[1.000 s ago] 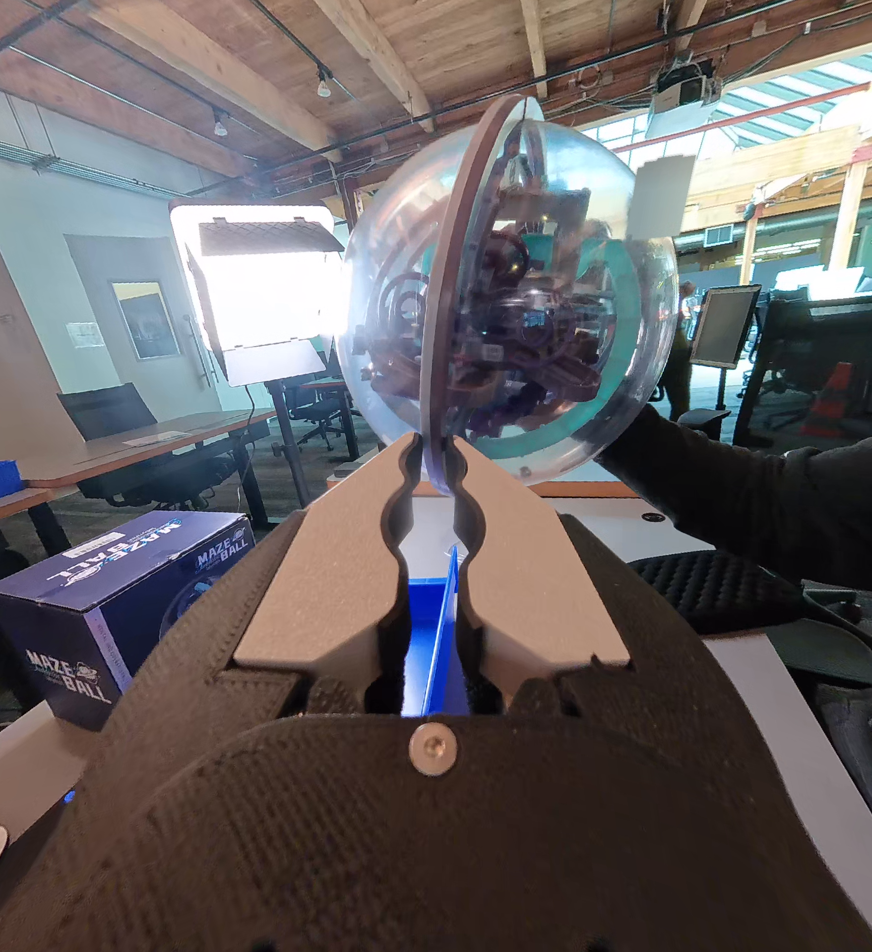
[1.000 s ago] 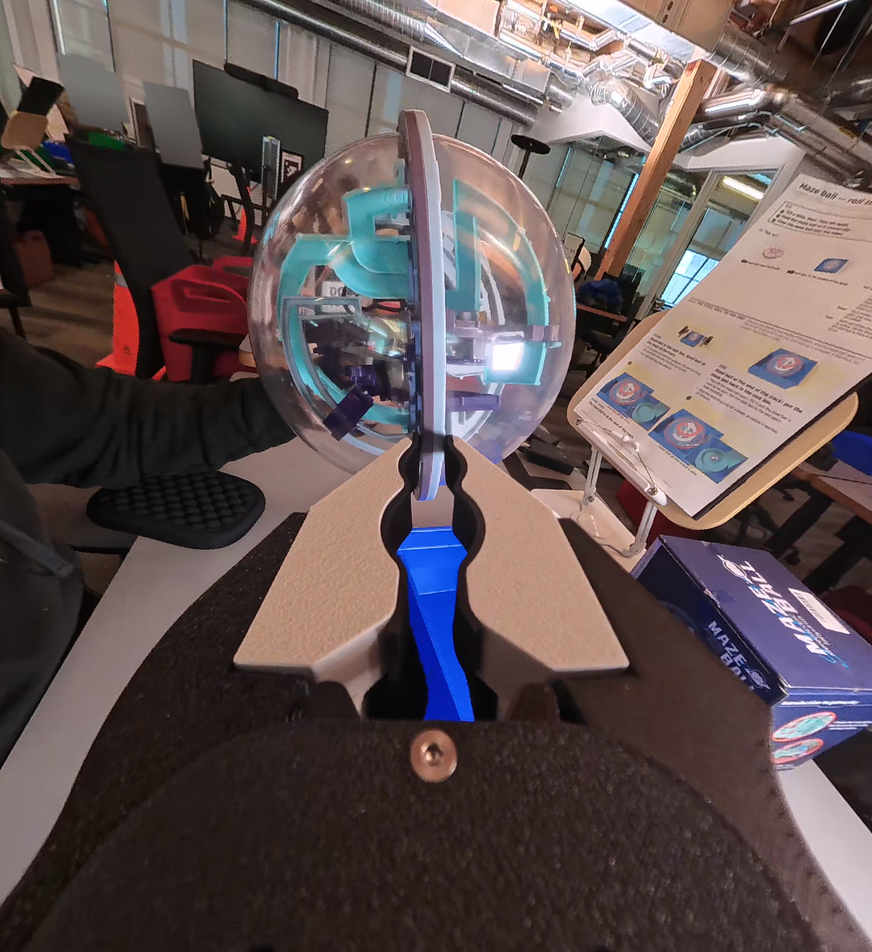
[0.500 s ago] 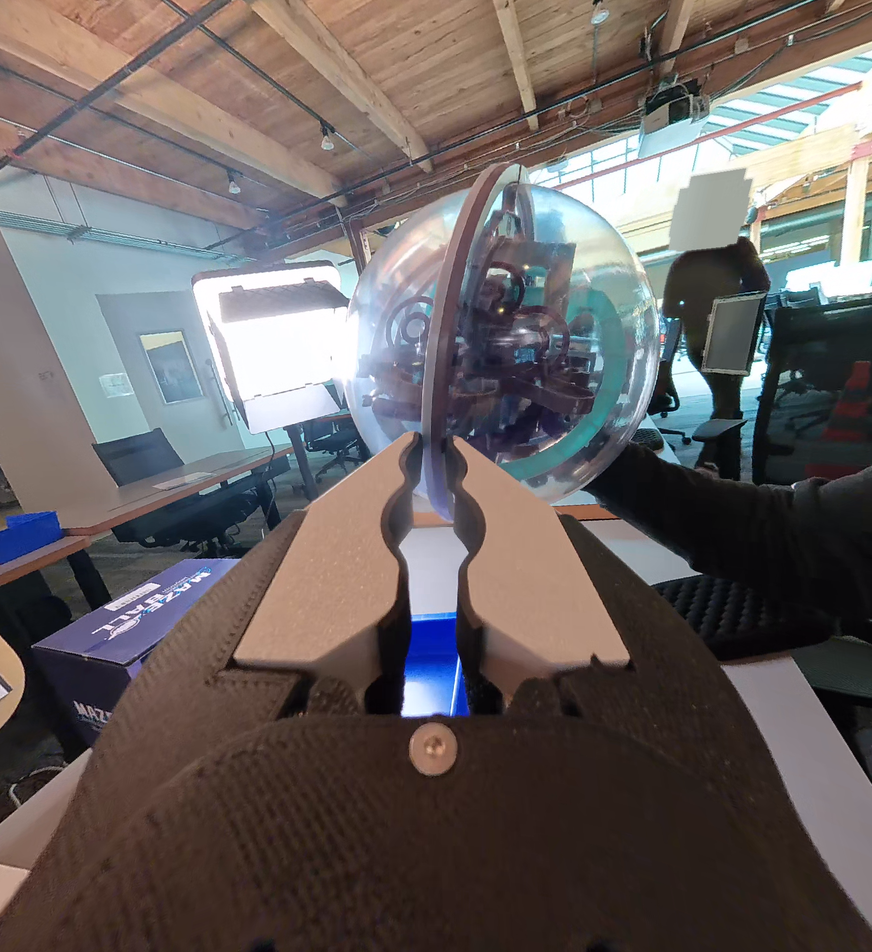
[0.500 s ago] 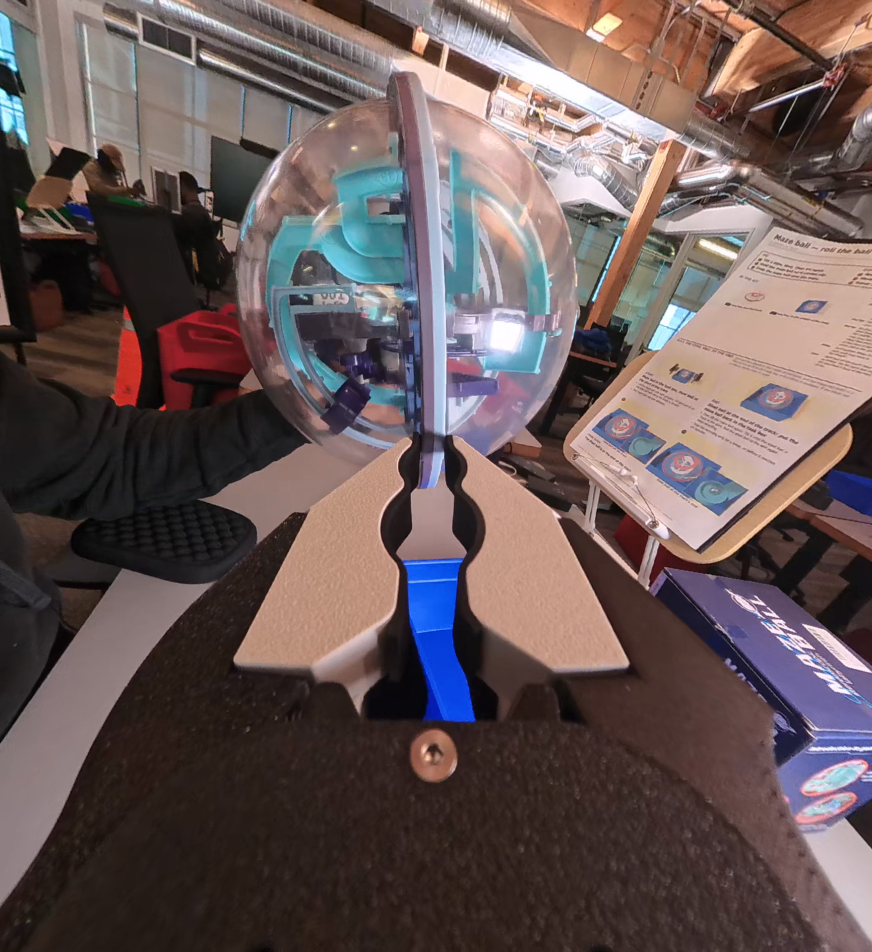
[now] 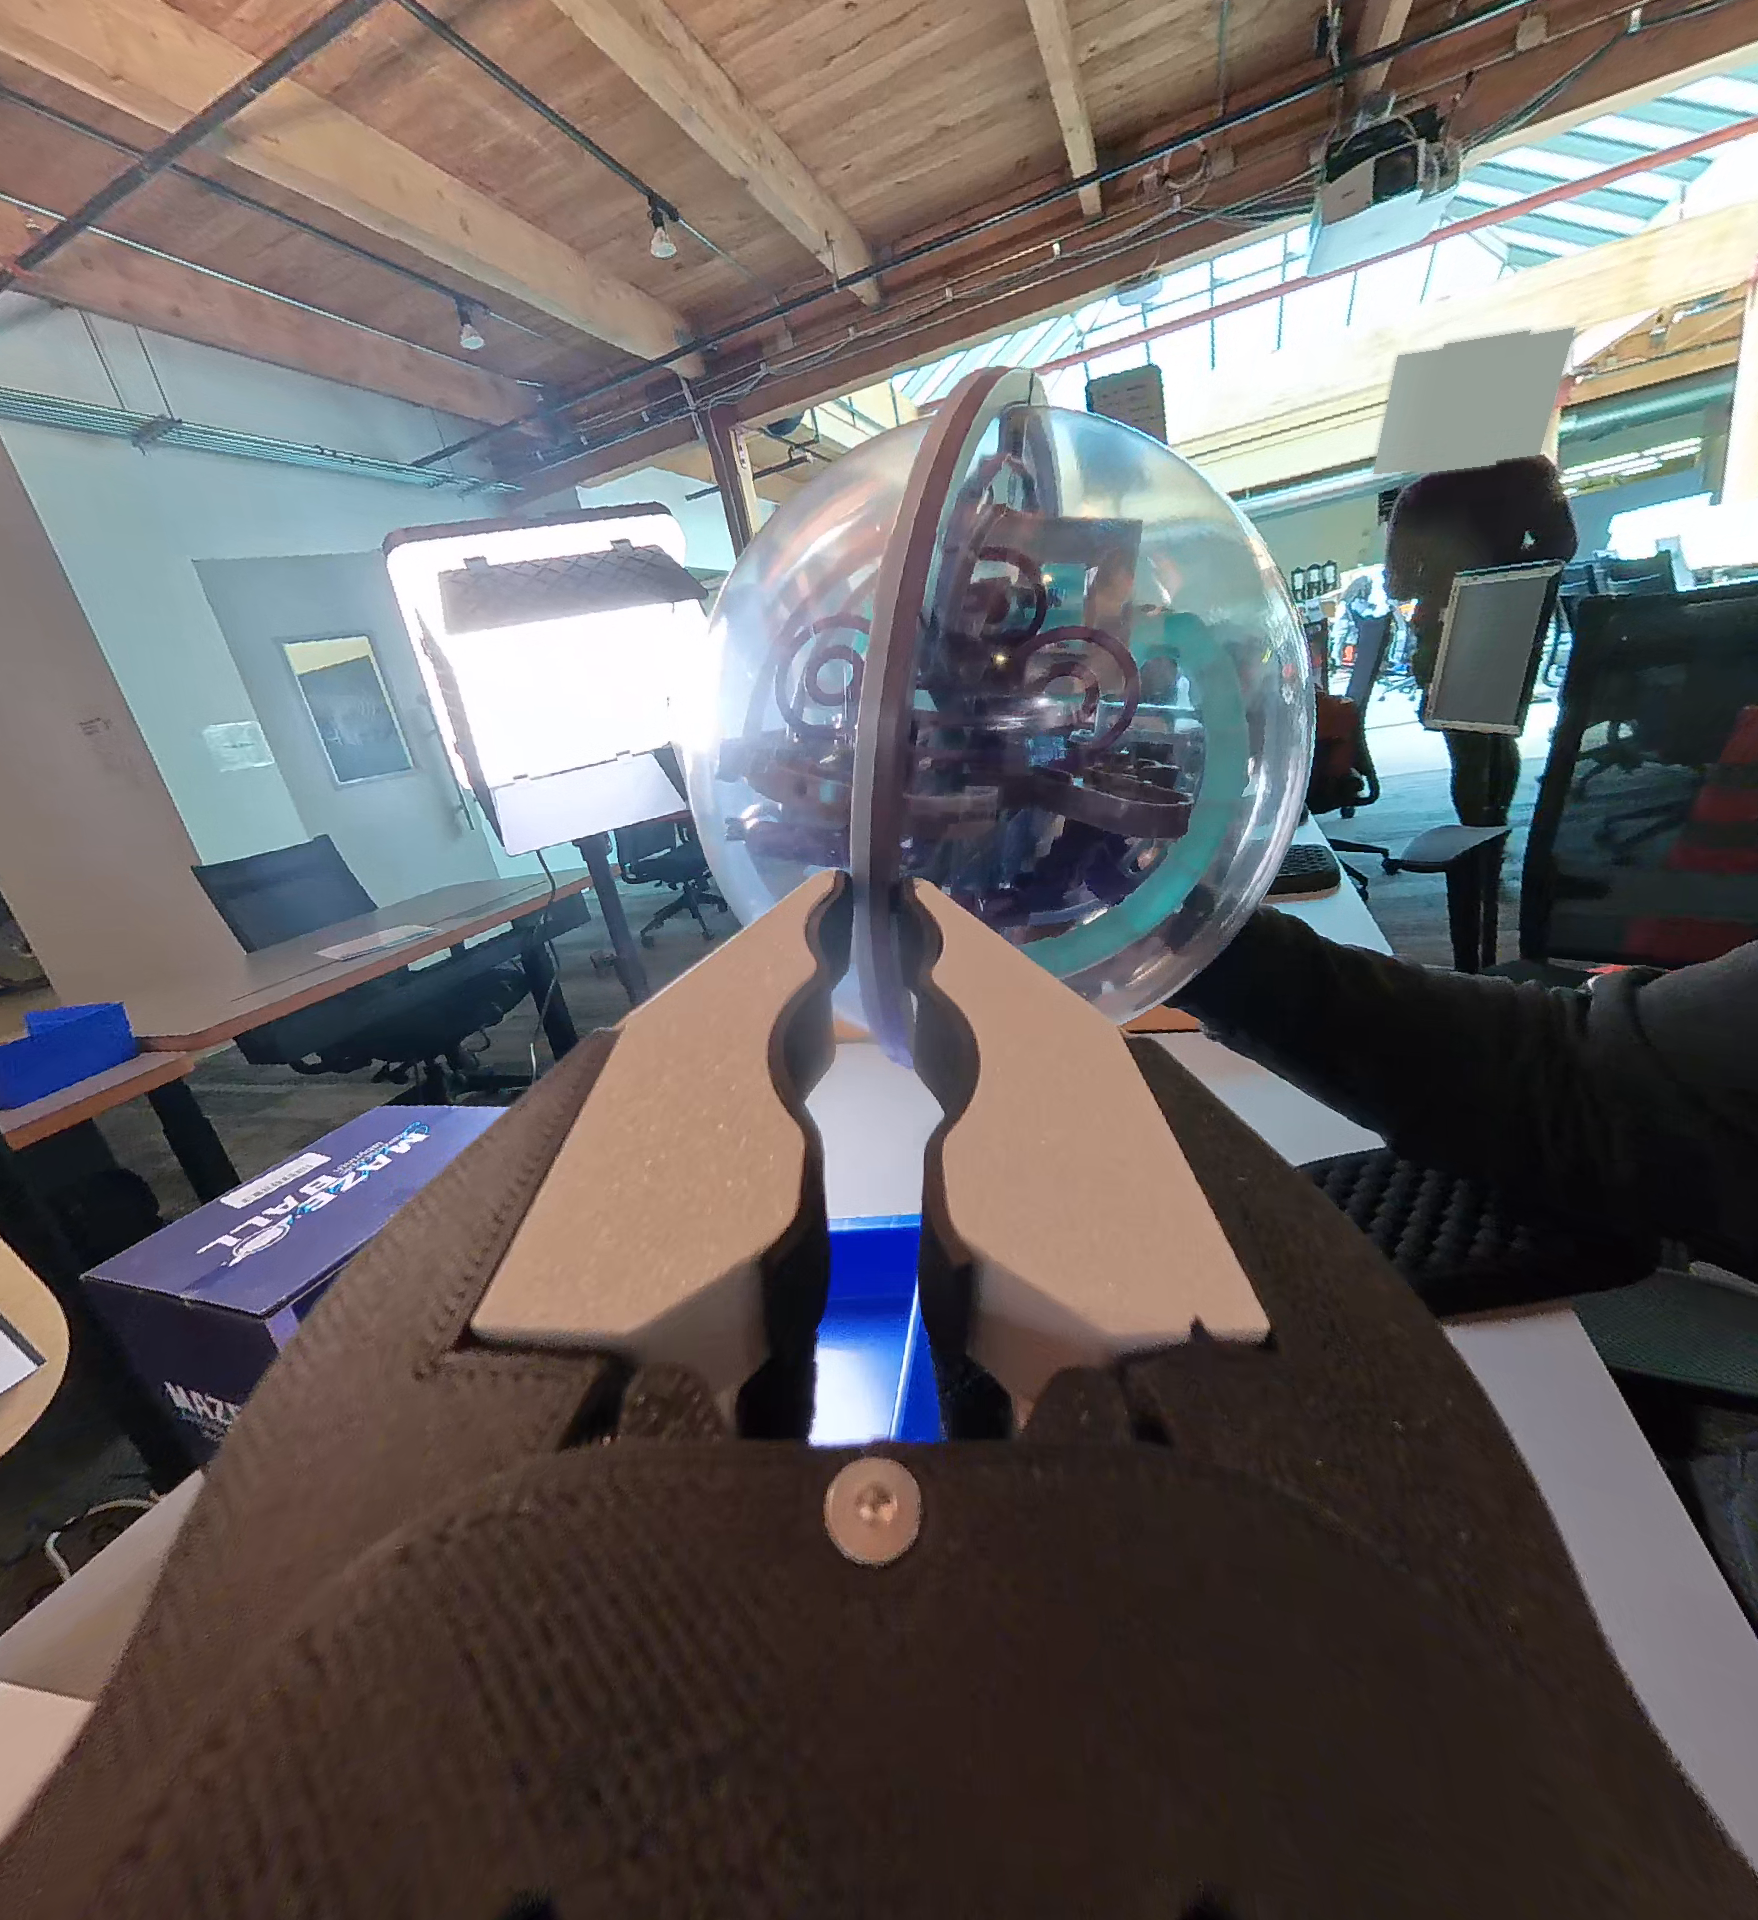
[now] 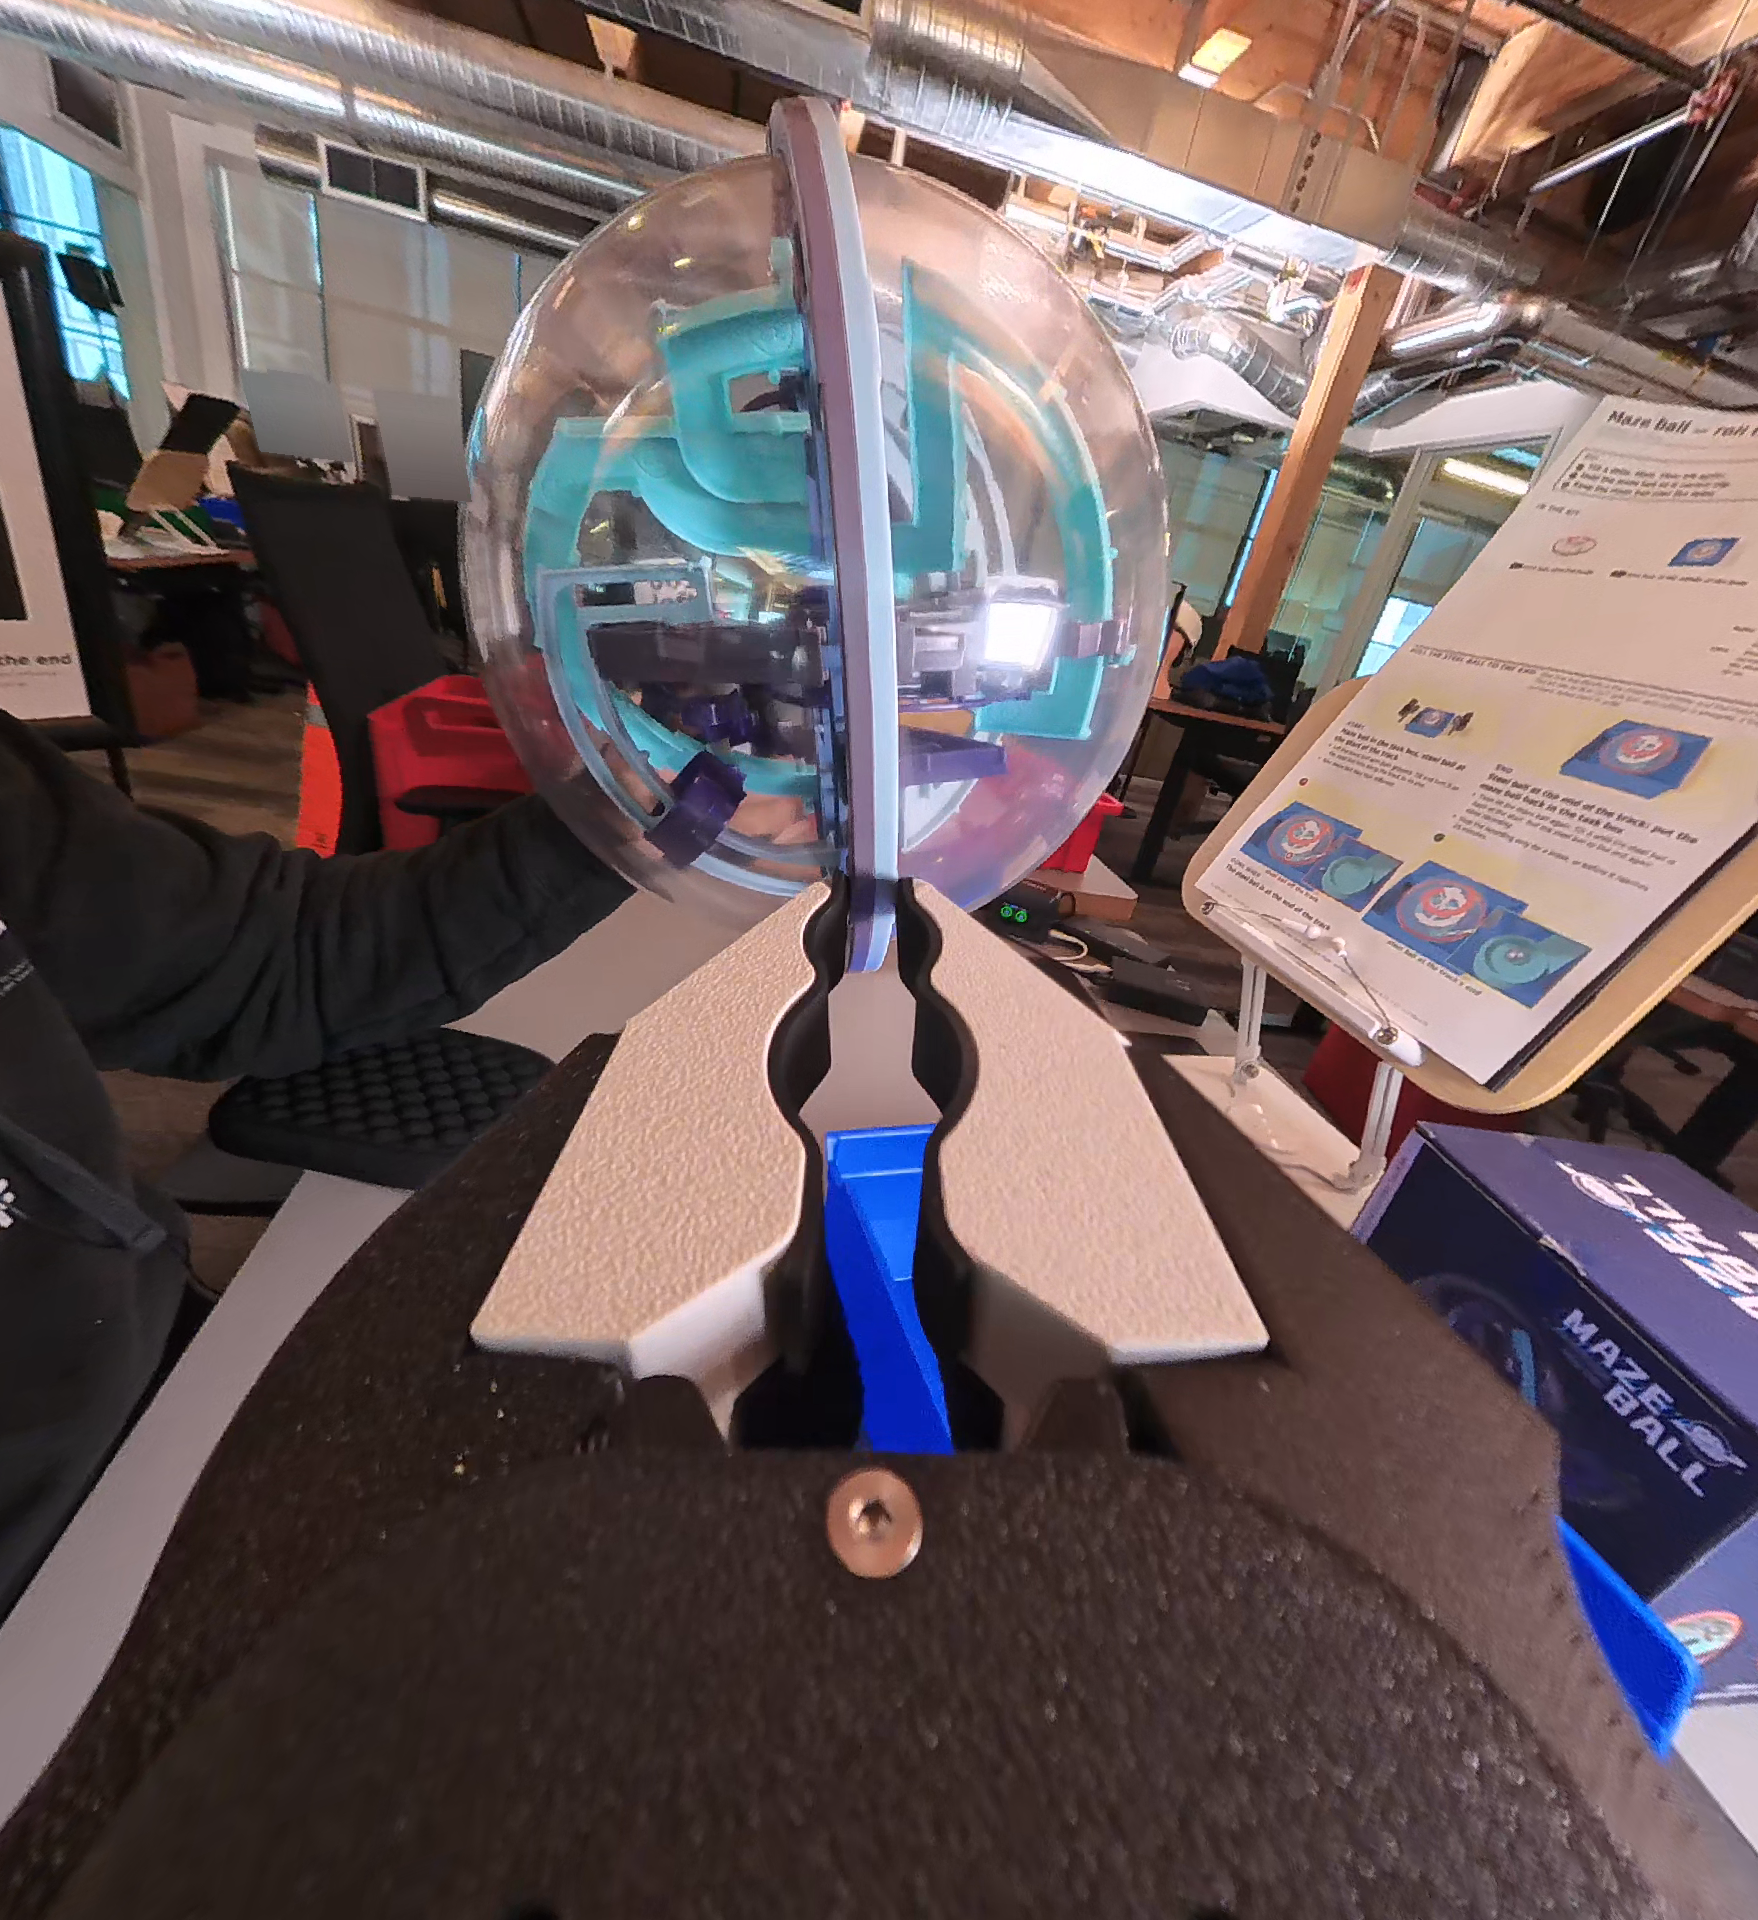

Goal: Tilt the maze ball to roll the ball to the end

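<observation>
Grey jaws of the left gripper [image 5: 873, 940] are closed narrowly on the flat rim ring of the maze ball [image 5: 1000, 707]; those of the right gripper [image 6: 870, 914] are clamped on the same ring from the opposite side. The sphere is thus held in the air above the white surface [image 5: 1540, 1455], between both grippers. A blue bin [image 6: 880, 1247] is glimpsed below, through the jaw gaps.

Change noted: against the frames a second earlier, the ring is leaned further over in the left view and more of the ceiling is taken in by both cameras, so the globe has been tipped and raised. A tilting step is judged to be under way. The small ball inside cannot be located among the teal and purple tracks, so progress toward the end is not determinable.

Beyond: a dark blue box [image 6: 1623, 1340], an instruction sheet [image 6: 1540, 748] on a stand, and a lit lamp panel [image 5: 553, 686].
</observation>
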